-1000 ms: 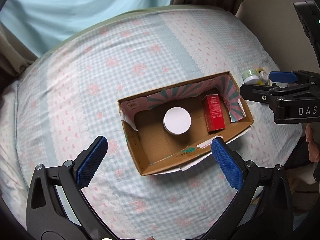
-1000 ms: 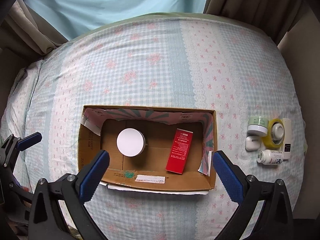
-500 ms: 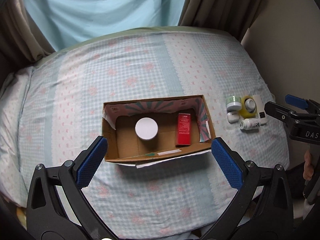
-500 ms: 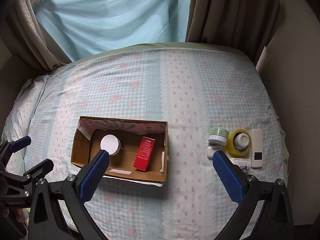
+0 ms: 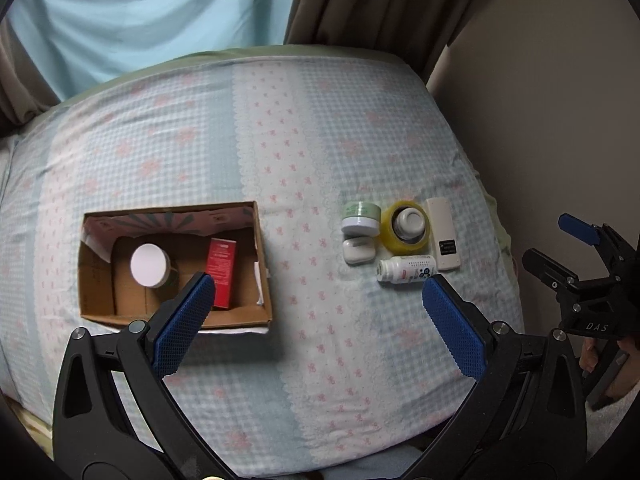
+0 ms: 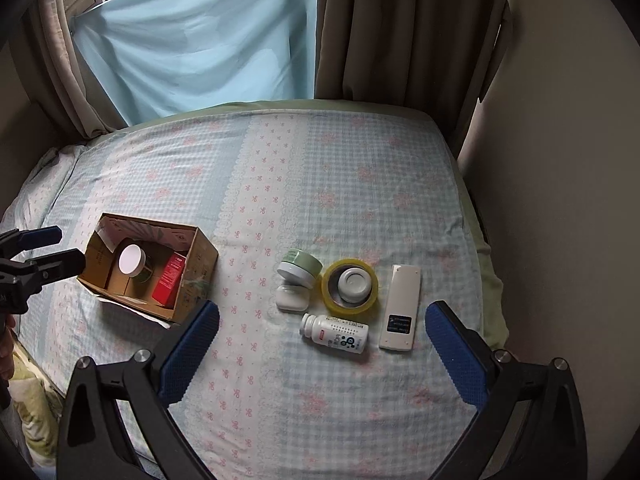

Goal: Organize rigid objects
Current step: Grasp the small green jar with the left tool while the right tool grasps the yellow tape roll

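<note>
Both tools, left & right, are held w/ jaws apart, empty, above the bed; white bottle is seen lying between right tool's fingers, cardboard box far left.

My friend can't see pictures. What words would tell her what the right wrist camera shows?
An open blue-padded claw hangs above a checked bedspread, over a white pill bottle lying on its side, a white remote, a yellow tape roll, a green-and-white jar and a small white case. To the left, a cardboard box holds a red carton and a white-lidded jar.
</note>
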`<act>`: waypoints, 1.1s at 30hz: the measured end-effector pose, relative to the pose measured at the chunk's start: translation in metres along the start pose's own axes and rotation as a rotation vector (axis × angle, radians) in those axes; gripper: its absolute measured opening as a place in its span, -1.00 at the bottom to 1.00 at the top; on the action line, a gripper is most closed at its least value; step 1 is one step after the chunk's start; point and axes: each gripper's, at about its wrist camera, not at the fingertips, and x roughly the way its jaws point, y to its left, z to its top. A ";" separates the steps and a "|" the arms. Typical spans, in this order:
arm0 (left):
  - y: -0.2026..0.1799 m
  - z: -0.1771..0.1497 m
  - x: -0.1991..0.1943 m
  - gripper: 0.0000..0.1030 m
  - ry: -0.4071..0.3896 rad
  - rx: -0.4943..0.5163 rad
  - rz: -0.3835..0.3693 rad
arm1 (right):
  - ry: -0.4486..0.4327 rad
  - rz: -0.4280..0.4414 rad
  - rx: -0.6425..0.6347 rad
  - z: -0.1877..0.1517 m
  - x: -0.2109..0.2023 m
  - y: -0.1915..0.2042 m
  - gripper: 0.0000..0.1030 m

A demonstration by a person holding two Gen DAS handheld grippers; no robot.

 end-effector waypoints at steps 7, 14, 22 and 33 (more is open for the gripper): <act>-0.032 0.022 0.073 1.00 0.118 -0.032 -0.030 | 0.046 0.068 -0.007 -0.014 0.069 -0.030 1.00; -0.053 0.040 0.168 1.00 0.237 -0.030 -0.030 | 0.066 0.076 0.014 -0.029 0.140 -0.050 1.00; -0.059 0.053 0.271 1.00 0.361 0.002 -0.016 | 0.093 0.066 0.056 -0.049 0.217 -0.061 1.00; -0.061 0.060 0.337 1.00 0.419 0.010 -0.008 | 0.086 0.013 0.008 -0.057 0.271 -0.048 1.00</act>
